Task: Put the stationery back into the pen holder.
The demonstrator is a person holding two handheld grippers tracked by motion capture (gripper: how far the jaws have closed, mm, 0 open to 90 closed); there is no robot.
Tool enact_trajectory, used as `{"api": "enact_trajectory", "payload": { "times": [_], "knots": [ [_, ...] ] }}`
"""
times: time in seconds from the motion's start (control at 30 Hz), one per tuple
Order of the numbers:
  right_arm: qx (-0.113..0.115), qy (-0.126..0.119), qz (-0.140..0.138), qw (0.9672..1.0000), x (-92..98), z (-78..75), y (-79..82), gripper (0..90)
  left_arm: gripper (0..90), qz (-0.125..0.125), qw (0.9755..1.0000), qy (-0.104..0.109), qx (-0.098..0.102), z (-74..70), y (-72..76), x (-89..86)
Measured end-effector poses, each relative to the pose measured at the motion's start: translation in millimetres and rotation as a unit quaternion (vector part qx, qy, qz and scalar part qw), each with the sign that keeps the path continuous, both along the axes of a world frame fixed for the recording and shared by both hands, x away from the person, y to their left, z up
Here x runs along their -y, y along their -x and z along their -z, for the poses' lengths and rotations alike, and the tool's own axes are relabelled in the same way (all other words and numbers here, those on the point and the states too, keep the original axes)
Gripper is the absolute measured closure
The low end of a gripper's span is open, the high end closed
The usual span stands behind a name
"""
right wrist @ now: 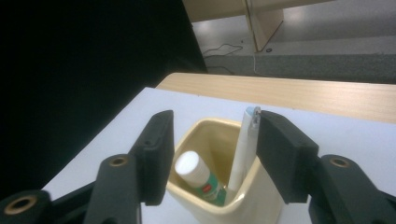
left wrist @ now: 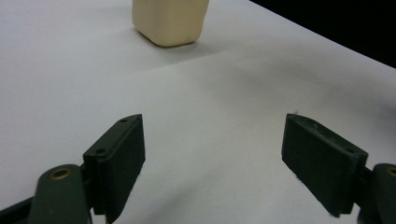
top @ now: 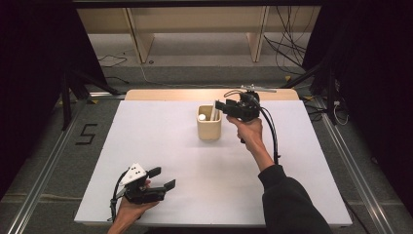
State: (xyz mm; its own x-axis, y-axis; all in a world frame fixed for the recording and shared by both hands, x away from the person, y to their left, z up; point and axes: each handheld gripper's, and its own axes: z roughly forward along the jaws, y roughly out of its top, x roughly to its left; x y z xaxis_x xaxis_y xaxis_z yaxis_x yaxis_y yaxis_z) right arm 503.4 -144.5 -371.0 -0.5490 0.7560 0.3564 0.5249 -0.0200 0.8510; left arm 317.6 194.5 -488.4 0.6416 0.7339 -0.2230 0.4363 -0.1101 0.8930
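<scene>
A cream square cup stands on the white table sheet right of centre at the back. Inside it lies a white-capped tube with a green and red label, and a tall white stick-like item leans upright at the cup's side. My right gripper hovers at the cup's right rim, open. In the right gripper view its jaws straddle the cup's mouth, and the tall item rests against one jaw only. My left gripper lies low at the near left, open with nothing between its jaws. The cup is far ahead of it.
The white sheet covers the table; a bare wooden strip runs along its far edge. Beyond it stand a wooden shelf frame and loose cables on the floor. Dark curtains flank both sides.
</scene>
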Motion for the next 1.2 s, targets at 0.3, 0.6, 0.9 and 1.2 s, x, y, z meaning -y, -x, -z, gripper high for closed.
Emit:
{"api": "enact_trajectory", "payload": {
  "times": [0.3, 0.6, 0.9, 1.2],
  "knots": [
    [0.005, 0.005, -0.008, 0.9999, 12.4, 8.6, 18.0, 32.7, 21.2, 0.000, 1.0000, -0.001, -0.001, 0.3, -0.1, 0.1],
    [0.024, 0.026, -0.025, 0.9990, 23.0, 19.4, 45.6, 24.8, 21.1, 0.000, 1.0000, -0.001, -0.002, 0.5, 0.0, 0.1],
    [0.054, 0.068, -0.046, 0.9951, 28.3, 32.8, 79.1, 24.7, 21.1, 0.000, 1.0000, -0.002, -0.002, 0.3, 0.0, 0.3],
    [0.063, 0.073, -0.056, 0.9938, 35.7, 50.2, 108.0, 24.8, 21.1, 0.000, 1.0000, -0.002, -0.001, -0.1, -0.3, 0.0]
  ]
}}
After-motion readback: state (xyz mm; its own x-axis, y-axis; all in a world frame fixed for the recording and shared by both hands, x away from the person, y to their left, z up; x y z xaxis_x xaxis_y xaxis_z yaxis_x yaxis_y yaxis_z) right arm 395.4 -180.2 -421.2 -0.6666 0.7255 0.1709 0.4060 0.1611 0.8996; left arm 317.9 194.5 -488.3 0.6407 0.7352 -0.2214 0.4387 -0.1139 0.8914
